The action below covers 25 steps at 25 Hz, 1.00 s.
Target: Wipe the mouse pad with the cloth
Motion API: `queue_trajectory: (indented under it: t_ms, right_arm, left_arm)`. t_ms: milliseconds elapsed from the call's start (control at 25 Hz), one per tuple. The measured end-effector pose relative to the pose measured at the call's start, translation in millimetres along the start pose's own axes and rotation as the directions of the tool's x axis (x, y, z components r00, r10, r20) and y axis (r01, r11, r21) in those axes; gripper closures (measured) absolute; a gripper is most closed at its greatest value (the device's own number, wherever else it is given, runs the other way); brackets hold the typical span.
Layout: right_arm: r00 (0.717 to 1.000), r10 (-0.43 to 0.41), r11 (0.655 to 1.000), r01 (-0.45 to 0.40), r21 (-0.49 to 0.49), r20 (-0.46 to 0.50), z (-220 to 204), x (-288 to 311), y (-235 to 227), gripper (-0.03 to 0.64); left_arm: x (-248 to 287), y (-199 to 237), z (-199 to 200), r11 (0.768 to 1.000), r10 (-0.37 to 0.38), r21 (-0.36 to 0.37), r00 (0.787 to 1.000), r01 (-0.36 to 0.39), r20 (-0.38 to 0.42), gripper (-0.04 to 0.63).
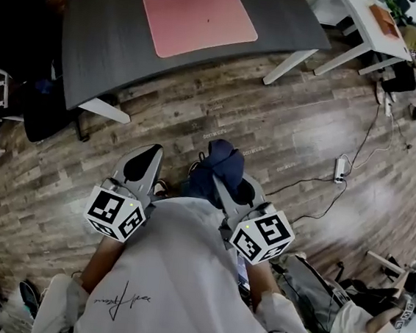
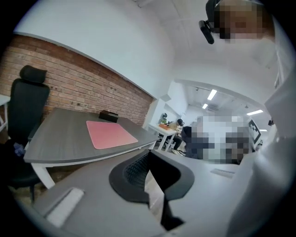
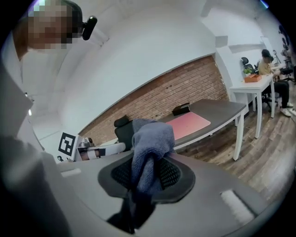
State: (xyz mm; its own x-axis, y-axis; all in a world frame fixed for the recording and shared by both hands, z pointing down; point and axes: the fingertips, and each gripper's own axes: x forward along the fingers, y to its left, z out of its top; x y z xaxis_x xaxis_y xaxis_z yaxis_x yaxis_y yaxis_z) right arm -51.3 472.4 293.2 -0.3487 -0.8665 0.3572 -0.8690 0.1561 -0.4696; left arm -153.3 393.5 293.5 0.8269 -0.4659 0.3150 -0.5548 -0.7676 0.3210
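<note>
A pink mouse pad [image 1: 198, 13] lies flat on a dark grey table [image 1: 102, 47], well ahead of me across the wooden floor. It also shows as the mouse pad [image 2: 111, 134] in the left gripper view and as the mouse pad [image 3: 187, 124] in the right gripper view. Both grippers are held close to the person's chest, far from the table. My right gripper [image 1: 224, 186] is shut on a blue-grey cloth [image 1: 219, 163]. The bunched cloth [image 3: 150, 139] sticks up between the jaws of the right gripper [image 3: 147, 171]. My left gripper [image 1: 147, 164] holds nothing, and in its own view the left gripper [image 2: 149, 166] has its jaws together.
A black office chair [image 1: 16, 24] stands left of the table. A small black box [image 2: 108, 115] sits at the table's back edge. A white desk [image 1: 371, 17] is at the upper right. A power strip [image 1: 338, 168] and cables lie on the floor. A person [image 1: 369, 319] is low at the right.
</note>
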Motion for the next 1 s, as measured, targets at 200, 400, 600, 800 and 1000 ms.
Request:
queue_trajectory:
  t_ms: [200, 400, 600, 800, 1000]
  right_arm:
    - [0.999, 0.043, 0.999, -0.043, -0.005, 0.002, 19, -8, -33, 0.523]
    - [0.994, 0.107, 0.994, -0.107, 0.000, 0.005, 26, -3, -52, 0.522]
    - [0.992, 0.127, 0.992, -0.127, 0.009, -0.026, 28, 10, -61, 0.520]
    - [0.995, 0.091, 0.996, -0.092, -0.018, -0.045, 37, 24, -80, 0.522]
    - [0.996, 0.076, 0.997, -0.077, -0.022, -0.049, 59, 45, -95, 0.520]
  left_arm:
    - [32, -31, 2, 0.998, -0.013, 0.063, 0.999, 0.015, -0.039, 0.580]
    - [46, -24, 4, 0.998, 0.044, 0.056, 0.998, -0.042, -0.040, 0.580]
    - [58, -5, -6, 0.995, 0.102, 0.013, 0.993, -0.102, -0.051, 0.583]
    - [85, -4, -2, 0.999, 0.039, -0.005, 0.999, -0.039, -0.024, 0.583]
    - [118, -3, 20, 1.000, -0.029, 0.009, 1.000, 0.029, -0.005, 0.583]
